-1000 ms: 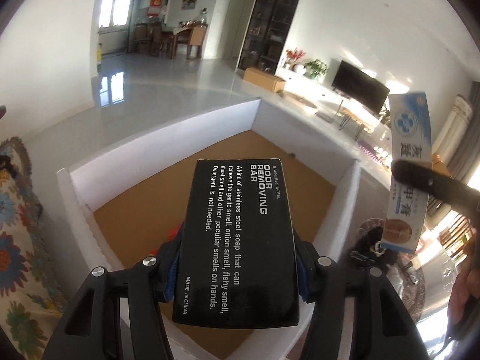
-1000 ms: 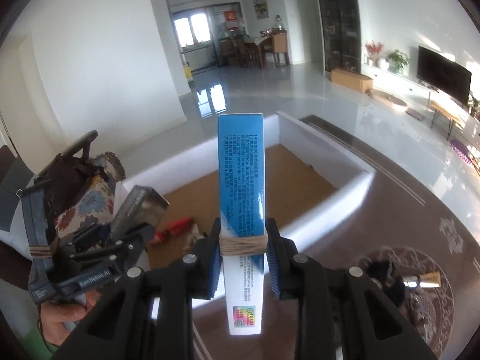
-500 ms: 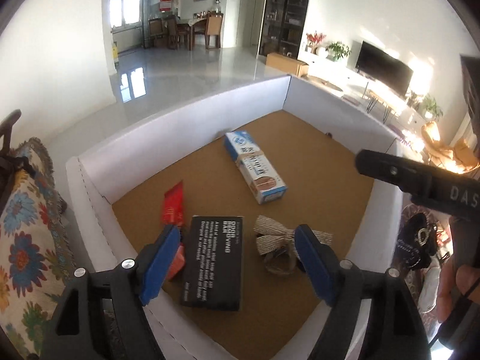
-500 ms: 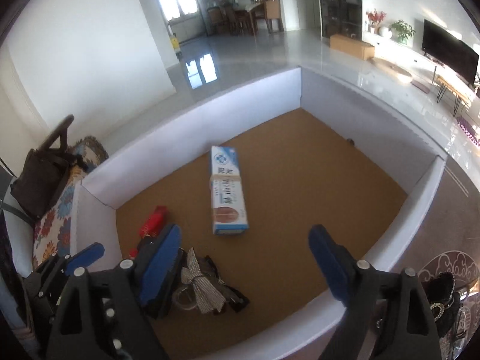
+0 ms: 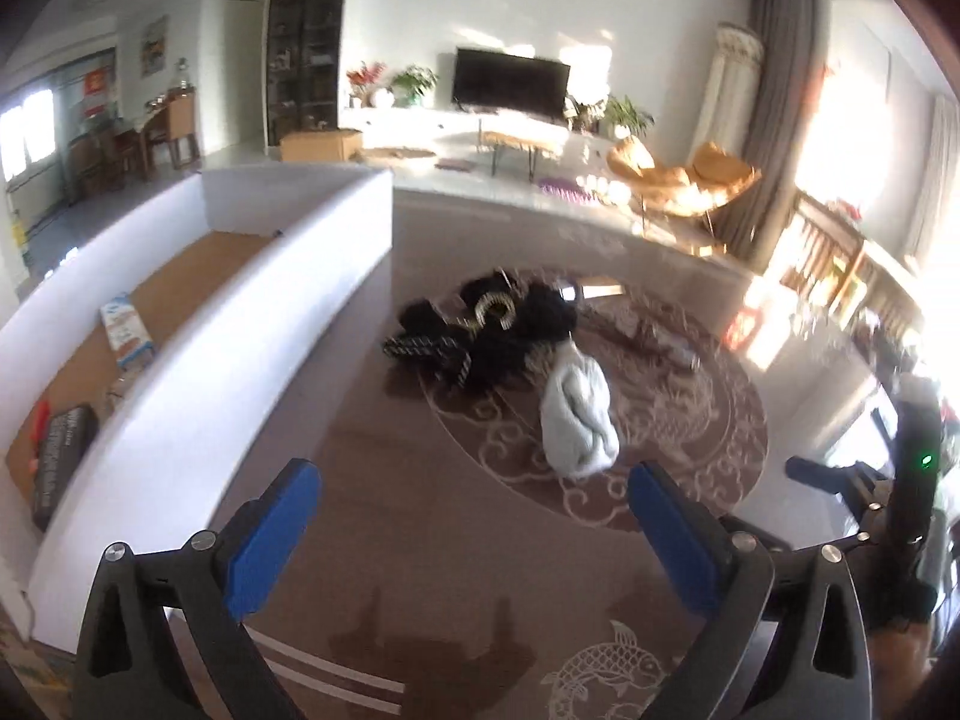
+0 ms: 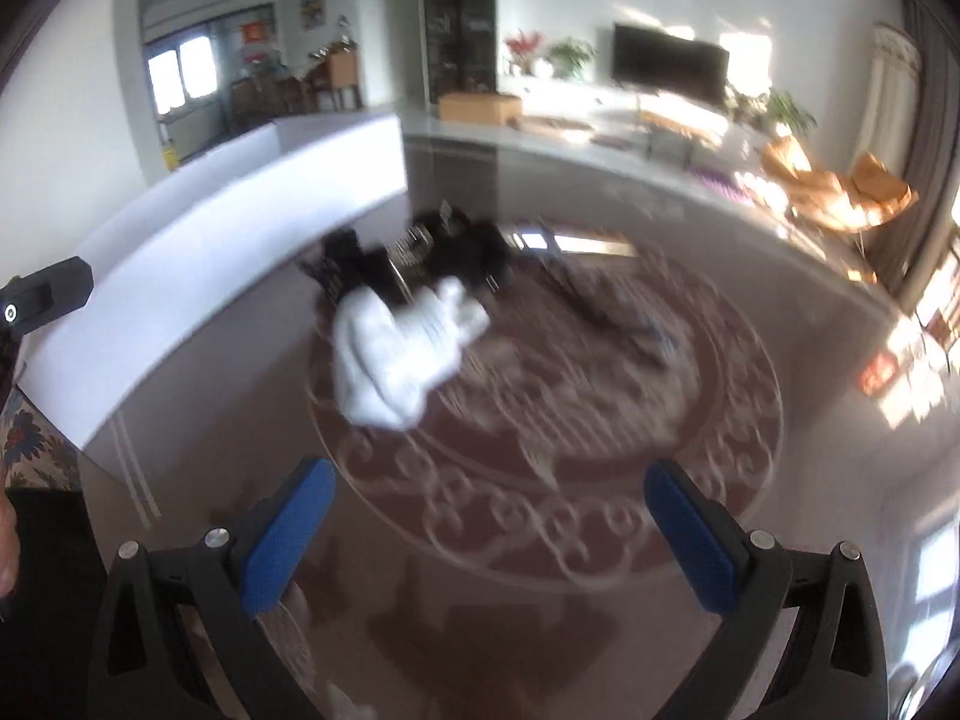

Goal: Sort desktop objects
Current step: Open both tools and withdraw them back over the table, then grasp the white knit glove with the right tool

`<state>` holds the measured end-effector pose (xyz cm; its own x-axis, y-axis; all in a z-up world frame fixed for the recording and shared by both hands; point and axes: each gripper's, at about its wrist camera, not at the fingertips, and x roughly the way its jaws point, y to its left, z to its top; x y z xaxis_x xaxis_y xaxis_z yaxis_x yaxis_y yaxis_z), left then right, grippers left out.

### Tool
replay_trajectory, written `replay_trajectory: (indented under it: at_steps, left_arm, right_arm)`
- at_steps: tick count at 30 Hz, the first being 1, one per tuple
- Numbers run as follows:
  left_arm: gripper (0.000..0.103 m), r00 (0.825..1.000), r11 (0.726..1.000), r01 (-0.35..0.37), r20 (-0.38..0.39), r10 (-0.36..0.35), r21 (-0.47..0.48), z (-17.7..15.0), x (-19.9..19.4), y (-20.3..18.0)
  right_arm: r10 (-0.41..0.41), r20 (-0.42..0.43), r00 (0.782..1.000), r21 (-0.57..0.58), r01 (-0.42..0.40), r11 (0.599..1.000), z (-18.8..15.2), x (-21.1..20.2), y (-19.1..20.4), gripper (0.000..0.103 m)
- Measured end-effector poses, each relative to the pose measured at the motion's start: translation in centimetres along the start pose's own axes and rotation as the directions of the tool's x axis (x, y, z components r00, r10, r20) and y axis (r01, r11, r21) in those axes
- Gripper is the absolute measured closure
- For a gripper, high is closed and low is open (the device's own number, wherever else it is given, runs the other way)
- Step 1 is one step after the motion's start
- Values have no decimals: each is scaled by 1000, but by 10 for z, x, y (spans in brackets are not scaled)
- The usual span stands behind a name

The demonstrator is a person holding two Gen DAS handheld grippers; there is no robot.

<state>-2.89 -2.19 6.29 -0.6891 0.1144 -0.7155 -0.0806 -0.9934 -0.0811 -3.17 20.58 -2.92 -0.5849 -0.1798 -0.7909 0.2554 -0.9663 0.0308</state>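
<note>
My left gripper [image 5: 474,534] is open and empty above the brown patterned tabletop [image 5: 420,510]. A pale rolled cloth [image 5: 576,414] lies ahead of it, with a black pile of accessories [image 5: 492,336] behind. At the left stands the white-walled box [image 5: 198,372], holding the blue-and-white carton [image 5: 123,330] and the black box [image 5: 60,468]. My right gripper [image 6: 489,534] is open and empty too. In its blurred view the white cloth [image 6: 402,354] and black pile [image 6: 432,252] lie ahead, and the box wall [image 6: 240,252] is at the left.
The table's far edge [image 5: 660,234] curves behind the pile. The right gripper's body [image 5: 900,492] shows at the right of the left wrist view. A floral cushion [image 6: 30,438] lies at the far left. A TV, chairs and plants stand in the room beyond.
Both grippers let their boxes go into the white box, then swung right, away from it. They now face the cloth and black pile on the table.
</note>
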Motion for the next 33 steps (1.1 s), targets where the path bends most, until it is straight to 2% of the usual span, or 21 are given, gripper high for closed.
replay_trajectory:
  at_steps: [3, 6, 8, 11, 14, 20, 33]
  left_arm:
    - [0, 995, 995, -43, -86, 51, 92, -17, 31, -25]
    - [0, 986, 988, -83, -130, 101, 132, -38, 51, -27]
    - [0, 980, 991, -88, -167, 104, 103, -43, 60, -21]
    - [0, 982, 996, -79, -169, 85, 42, -43, 62, -10]
    - [0, 976, 995, -94, -199, 89, -16, -46, 72, -1]
    - [0, 975, 990, -137, -178, 130, -24, -50, 75, -3]
    - [0, 975, 989, -145, -172, 138, -27, -49, 76, -6]
  right_arm:
    - [-24, -35, 999, 90, 27, 996, -29, 6, -29, 0]
    - [-48, -49, 998, 89, 52, 995, -37, 12, -32, 0]
    - [-74, -44, 996, 56, 77, 995, -34, 15, -25, 0]
    - [-75, -46, 996, 34, 76, 997, -29, 20, -13, 0]
    - [-79, -45, 996, 37, 81, 996, -30, 21, -11, 0]
    - [-80, -45, 996, 38, 81, 996, -30, 21, -11, 0]
    - [-80, -46, 996, 38, 82, 996, -30, 21, -11, 0]
